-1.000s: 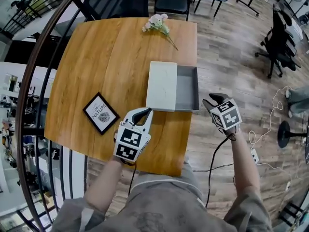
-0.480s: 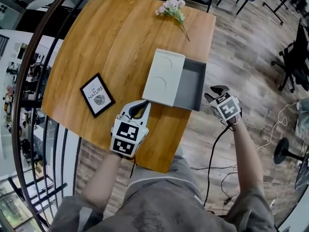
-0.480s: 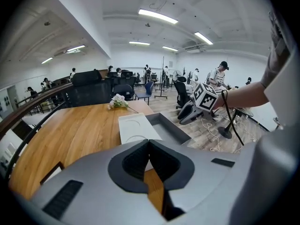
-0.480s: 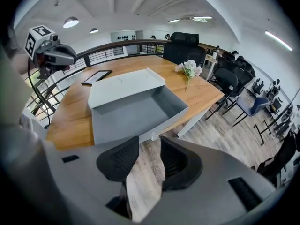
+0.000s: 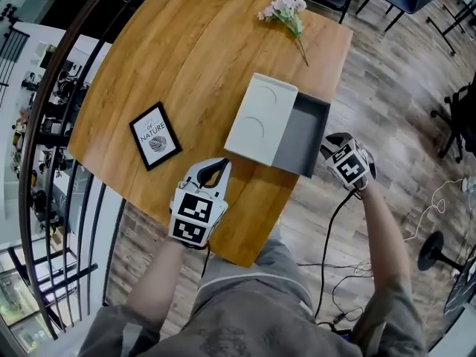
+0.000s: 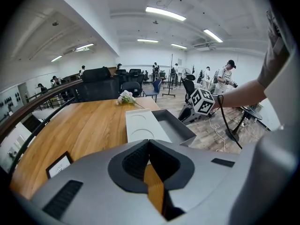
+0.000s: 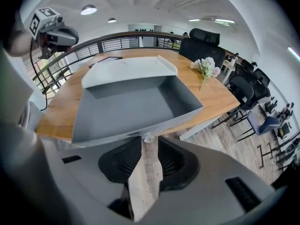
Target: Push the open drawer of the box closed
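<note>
Grey open drawer (image 5: 303,132) juts from white rectangular box (image 5: 260,117) at the edge of the wooden desk (image 5: 186,50). Right claw (image 7: 149,142), jaws just narrowing, straddles its clear knob (image 7: 148,138) ungripped; left claw (image 6: 149,144) closed, empty. Off-centre pushing could slide the unbraced box.

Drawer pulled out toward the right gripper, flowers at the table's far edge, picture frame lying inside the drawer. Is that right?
Not quite: the picture frame lies on the table, left of the box; the drawer is empty. The head view shows it. The rest holds.
</note>
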`<state>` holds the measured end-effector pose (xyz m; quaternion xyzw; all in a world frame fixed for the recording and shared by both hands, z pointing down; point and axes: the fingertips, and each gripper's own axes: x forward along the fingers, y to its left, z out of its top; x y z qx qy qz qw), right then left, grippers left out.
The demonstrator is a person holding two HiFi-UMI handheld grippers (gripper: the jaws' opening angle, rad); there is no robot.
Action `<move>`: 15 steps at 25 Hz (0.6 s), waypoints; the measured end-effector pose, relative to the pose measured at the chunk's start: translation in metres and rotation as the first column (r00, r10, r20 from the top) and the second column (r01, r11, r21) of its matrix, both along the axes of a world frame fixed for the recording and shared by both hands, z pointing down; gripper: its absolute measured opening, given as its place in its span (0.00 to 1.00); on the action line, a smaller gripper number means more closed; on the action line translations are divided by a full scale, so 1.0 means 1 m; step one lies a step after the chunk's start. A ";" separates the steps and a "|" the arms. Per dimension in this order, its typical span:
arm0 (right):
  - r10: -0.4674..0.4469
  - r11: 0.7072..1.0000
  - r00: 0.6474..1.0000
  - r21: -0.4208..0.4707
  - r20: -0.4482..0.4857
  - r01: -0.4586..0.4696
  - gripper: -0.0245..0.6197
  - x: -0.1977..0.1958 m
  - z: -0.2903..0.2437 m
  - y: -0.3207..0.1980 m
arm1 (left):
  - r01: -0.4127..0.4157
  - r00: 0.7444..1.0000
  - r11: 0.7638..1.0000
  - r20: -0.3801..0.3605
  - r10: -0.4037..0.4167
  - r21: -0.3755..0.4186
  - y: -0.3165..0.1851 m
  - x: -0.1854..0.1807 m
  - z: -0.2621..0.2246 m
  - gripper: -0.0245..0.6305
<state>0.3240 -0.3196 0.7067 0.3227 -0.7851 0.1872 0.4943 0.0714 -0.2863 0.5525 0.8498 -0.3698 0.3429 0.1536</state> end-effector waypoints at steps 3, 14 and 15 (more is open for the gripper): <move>-0.056 0.998 0.998 0.002 -0.034 0.056 0.18 -0.004 0.006 0.001 | 0.021 1.000 1.000 0.009 -0.021 -0.007 0.000 -0.007 0.002 0.06; -0.098 0.995 0.995 -0.021 -0.009 0.098 0.17 -0.019 -0.013 -0.003 | 0.053 0.999 0.998 0.015 -0.053 -0.024 0.008 -0.025 0.007 0.06; -0.107 0.994 0.994 -0.036 -0.017 0.107 0.17 -0.022 -0.012 -0.002 | 0.054 0.998 0.998 0.015 -0.053 -0.025 0.009 -0.026 0.007 0.06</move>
